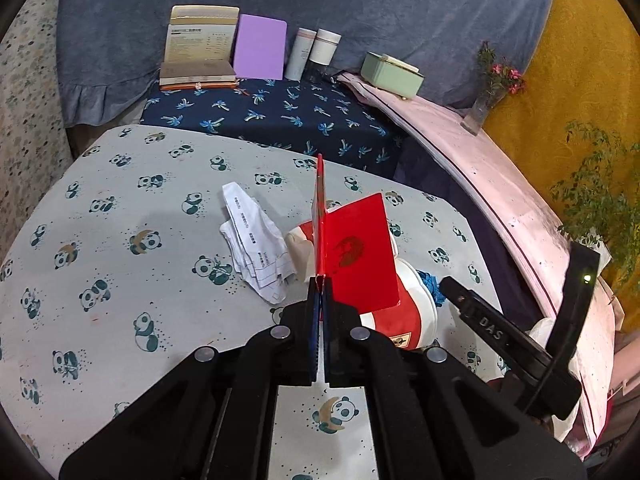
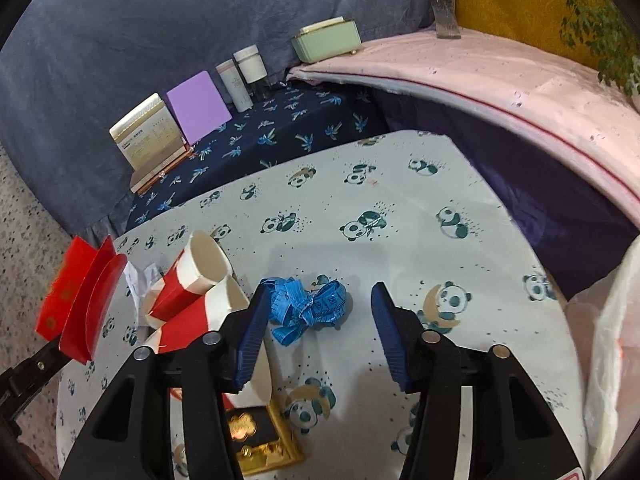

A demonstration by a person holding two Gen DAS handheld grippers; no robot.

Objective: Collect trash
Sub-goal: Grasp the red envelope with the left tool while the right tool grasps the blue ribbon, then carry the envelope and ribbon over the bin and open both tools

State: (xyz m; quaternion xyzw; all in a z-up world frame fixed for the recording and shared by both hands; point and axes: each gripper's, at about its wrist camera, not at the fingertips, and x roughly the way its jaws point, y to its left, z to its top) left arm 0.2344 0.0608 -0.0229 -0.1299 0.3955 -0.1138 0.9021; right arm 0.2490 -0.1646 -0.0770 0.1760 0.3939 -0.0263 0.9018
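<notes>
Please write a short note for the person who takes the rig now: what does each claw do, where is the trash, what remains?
Left claw: shut on the folded red card envelope, lifted off the panda-print tablecloth.
Right claw: open, empty, around the tangled blue tape measure.
Still lying there: crumpled white printed paper, red-and-white paper cups.
White plastic bag at right edge.
Nothing visibly bagged yet.
</notes>
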